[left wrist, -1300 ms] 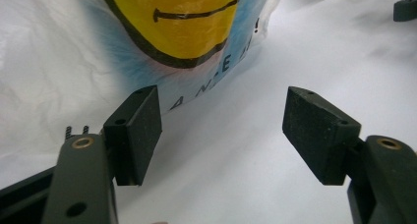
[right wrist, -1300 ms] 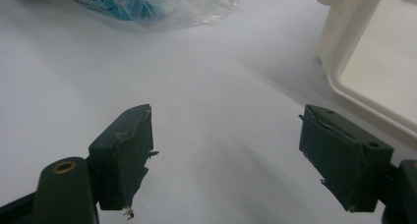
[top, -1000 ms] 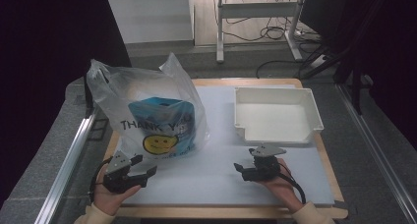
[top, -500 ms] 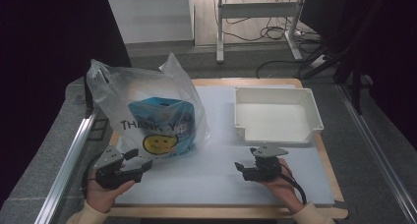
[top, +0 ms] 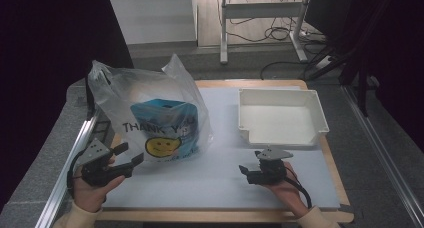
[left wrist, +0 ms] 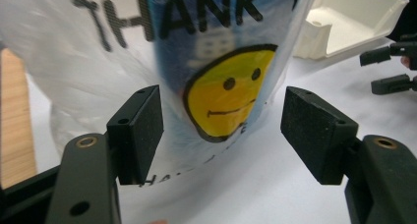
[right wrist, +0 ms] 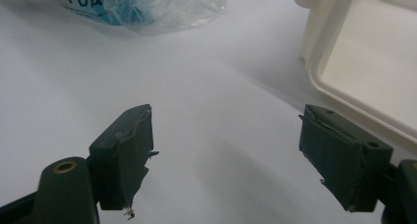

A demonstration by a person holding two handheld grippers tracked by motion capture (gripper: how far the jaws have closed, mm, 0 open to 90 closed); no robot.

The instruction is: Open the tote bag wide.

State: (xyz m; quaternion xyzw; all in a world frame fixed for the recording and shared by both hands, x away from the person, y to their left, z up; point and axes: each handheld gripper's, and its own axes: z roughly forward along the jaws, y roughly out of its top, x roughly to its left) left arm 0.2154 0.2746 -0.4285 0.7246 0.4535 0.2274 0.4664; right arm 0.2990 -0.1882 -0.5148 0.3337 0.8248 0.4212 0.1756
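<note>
Thin clear plastic makes up the bag (top: 150, 113), which stands left of centre in the high view on the white tabletop (top: 220, 183), printed with a yellow smiley and holding what looks like a blue box. It should be light, soft and slippery; the handle loops at its top look the surest hold. The left claw (top: 131, 155) sits at lower left, jaws apart and empty, just beside the bag. The right claw (top: 244, 169), also apart, rests below the white tray (top: 320, 115).
</note>
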